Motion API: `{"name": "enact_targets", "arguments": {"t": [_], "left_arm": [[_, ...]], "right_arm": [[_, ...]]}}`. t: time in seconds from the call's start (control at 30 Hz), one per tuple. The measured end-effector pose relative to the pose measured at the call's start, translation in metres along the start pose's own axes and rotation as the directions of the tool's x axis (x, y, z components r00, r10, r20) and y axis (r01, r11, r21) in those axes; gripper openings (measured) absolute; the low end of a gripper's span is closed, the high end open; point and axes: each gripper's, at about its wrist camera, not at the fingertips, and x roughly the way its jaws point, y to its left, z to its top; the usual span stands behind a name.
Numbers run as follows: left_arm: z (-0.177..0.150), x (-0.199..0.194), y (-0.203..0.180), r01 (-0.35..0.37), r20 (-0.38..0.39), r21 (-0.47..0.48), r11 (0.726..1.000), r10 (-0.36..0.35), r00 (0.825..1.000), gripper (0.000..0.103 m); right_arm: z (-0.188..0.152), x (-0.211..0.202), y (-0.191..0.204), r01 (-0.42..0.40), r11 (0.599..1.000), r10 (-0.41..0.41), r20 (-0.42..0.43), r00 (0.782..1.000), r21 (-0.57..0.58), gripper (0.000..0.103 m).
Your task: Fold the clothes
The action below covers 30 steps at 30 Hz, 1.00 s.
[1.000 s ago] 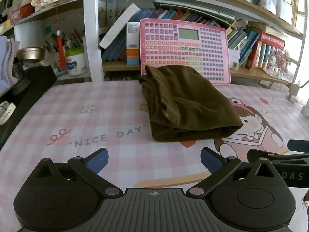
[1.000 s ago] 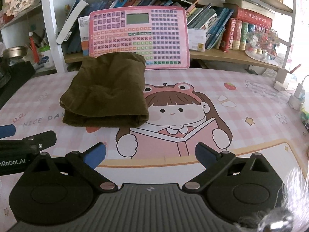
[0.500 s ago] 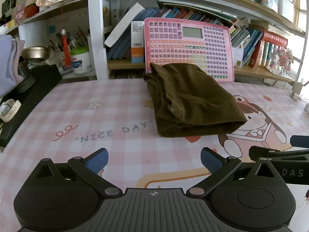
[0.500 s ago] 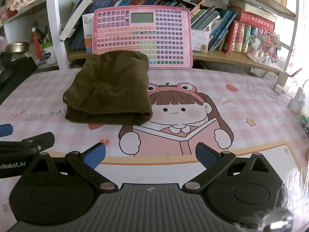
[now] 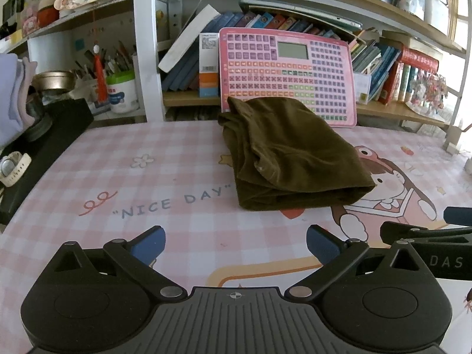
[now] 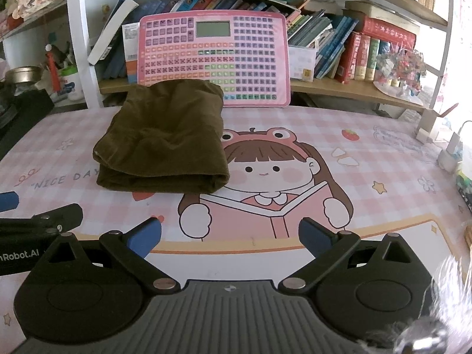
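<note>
Desk mat (image 5: 177, 177): pink checked, covers the whole work surface; printed with "NICE DAY" on the left and a cartoon girl reading a book on the right.
Shelves (image 6: 339, 91): run along the far edge of the mat, packed with books.
Garment (image 5: 292, 153): an olive-brown, velvety piece of clothing, folded into a thick rectangular bundle of several layers. It lies flat on the mat, left of the cartoon girl's face, its near right corner over her hair. The near end shows a rounded fold with stacked layers under it; the left side shows loose layered edges and creases.
Garment direction: the long axis runs near to far, leaning slightly left at the far end in the left wrist view. The far end touches or sits just in front of the pink board.
Pink board (image 6: 214, 59): a keyboard-like panel of coloured squares with a small grey screen, upright against the shelf behind the garment.
Black case (image 5: 44, 153): at the left edge of the mat, with a white watch (image 5: 13, 168) on it.
Left gripper (image 5: 234, 242): fingers spread wide apart, holding nothing, over the near edge of the mat, apart from the garment.
Right gripper (image 6: 230, 237): fingers likewise wide apart and empty, over the printed book, near of the garment and not touching it.
</note>
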Motion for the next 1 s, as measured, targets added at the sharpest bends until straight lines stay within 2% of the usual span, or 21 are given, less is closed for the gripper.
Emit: {"name": "enact_targets", "arguments": {"t": [1.0], "left_arm": [[0.0023,0.0075,0.004,0.017,-0.01,-0.004,1.0,-0.017,1.0,0.103]], "right_arm": [[0.0027,0.0046,0.004,0.013,1.0,-0.013,-0.011,1.0,0.011,0.1]]}}
